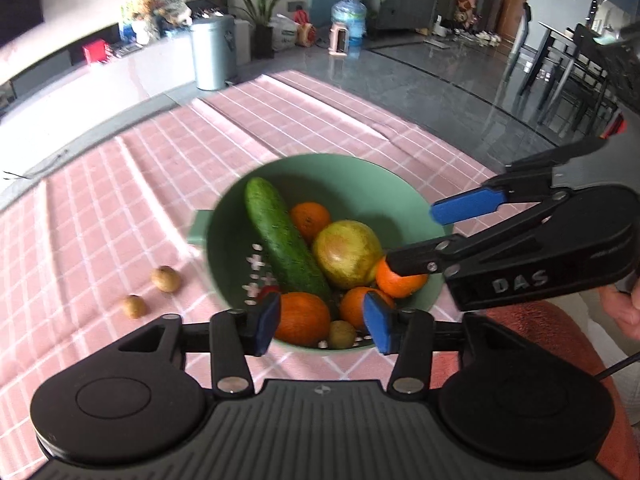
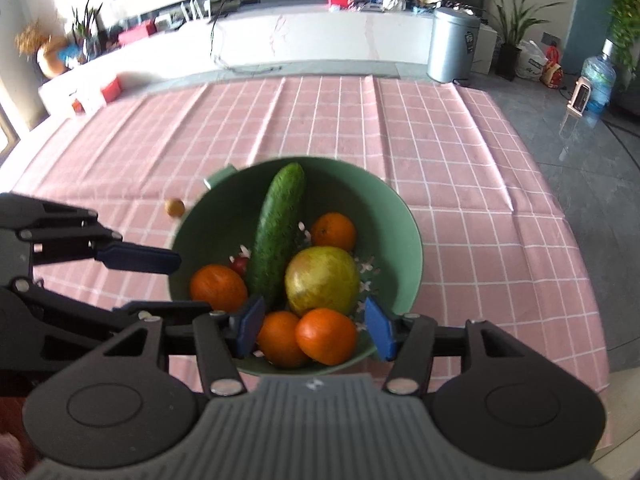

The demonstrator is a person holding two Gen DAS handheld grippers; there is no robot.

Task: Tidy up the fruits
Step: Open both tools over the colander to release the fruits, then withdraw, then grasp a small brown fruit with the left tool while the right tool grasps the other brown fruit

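Holding oranges, cucumber: green colander [image 1: 224,216] | left tongs [image 1: 322,326] spread | right tongs [image 2: 316,330] spread

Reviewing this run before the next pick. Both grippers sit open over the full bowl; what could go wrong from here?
1. The bowl is heaped: reaching in could nudge the near orange over the low front rim.
2. The left gripper and right gripper crowd the same bowl and could collide.
3. Two small brown fruits lie loose on the cloth and may roll.

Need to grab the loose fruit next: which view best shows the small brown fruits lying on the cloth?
The left wrist view: both small brown fruits lie clear on the cloth left of the green bowl. The right wrist view shows only one, beside the bowl rim.
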